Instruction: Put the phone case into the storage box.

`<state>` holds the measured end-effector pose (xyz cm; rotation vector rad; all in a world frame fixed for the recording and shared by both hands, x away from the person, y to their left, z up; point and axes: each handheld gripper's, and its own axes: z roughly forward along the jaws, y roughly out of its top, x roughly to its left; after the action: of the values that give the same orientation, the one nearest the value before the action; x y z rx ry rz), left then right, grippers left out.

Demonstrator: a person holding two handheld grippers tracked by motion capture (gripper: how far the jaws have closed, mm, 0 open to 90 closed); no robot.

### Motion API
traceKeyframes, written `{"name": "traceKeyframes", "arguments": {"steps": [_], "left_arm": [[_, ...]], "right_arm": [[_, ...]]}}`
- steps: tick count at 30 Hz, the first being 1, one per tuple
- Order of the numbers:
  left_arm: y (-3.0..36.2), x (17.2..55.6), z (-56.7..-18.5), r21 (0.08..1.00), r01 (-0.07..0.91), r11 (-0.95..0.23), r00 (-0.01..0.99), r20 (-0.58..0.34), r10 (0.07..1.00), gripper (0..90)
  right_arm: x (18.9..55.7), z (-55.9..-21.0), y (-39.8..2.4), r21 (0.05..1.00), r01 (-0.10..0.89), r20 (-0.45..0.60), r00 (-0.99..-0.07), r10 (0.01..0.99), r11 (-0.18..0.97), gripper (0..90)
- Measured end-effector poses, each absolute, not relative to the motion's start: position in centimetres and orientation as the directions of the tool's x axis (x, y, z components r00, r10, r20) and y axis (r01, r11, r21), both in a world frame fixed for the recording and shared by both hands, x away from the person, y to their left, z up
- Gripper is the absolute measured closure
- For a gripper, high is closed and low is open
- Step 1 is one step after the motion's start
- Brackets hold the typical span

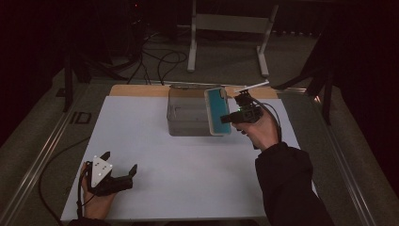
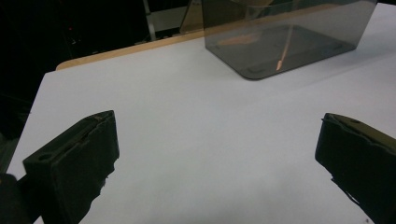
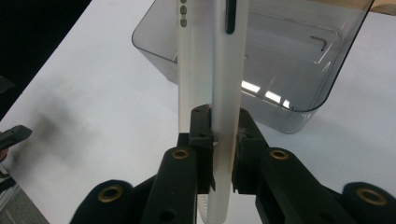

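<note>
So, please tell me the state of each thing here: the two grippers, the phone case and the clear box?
Left gripper: open, holds nothing, low over the white sheet.
Right gripper: shut on the phone case.
Phone case: held on edge, above the box's right end.
Clear box: upright, open top, looks empty.

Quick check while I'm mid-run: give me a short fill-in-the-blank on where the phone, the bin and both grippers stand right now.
1. The right gripper is shut on the ____ edge-on.
2. The phone is held above the clear plastic ____.
3. The left gripper rests near the table's front-left corner with its jaws ____.
4. The bin stands on a ____ sheet covering the table.

Missing words: phone; bin; open; white
</note>
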<state>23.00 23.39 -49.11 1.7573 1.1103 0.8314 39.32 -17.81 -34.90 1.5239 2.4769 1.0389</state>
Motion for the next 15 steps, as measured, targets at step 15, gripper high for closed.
{"name": "traceKeyframes", "arguments": {"steps": [15], "left_arm": [[23.3,23.0,-49.1,0.913,0.338,-0.227,0.379,0.089,0.921,0.5]], "right_arm": [[40.5,-34.5,-17.4,0.545,0.792,0.282,-0.481,0.83,0.274,81.7]]}}
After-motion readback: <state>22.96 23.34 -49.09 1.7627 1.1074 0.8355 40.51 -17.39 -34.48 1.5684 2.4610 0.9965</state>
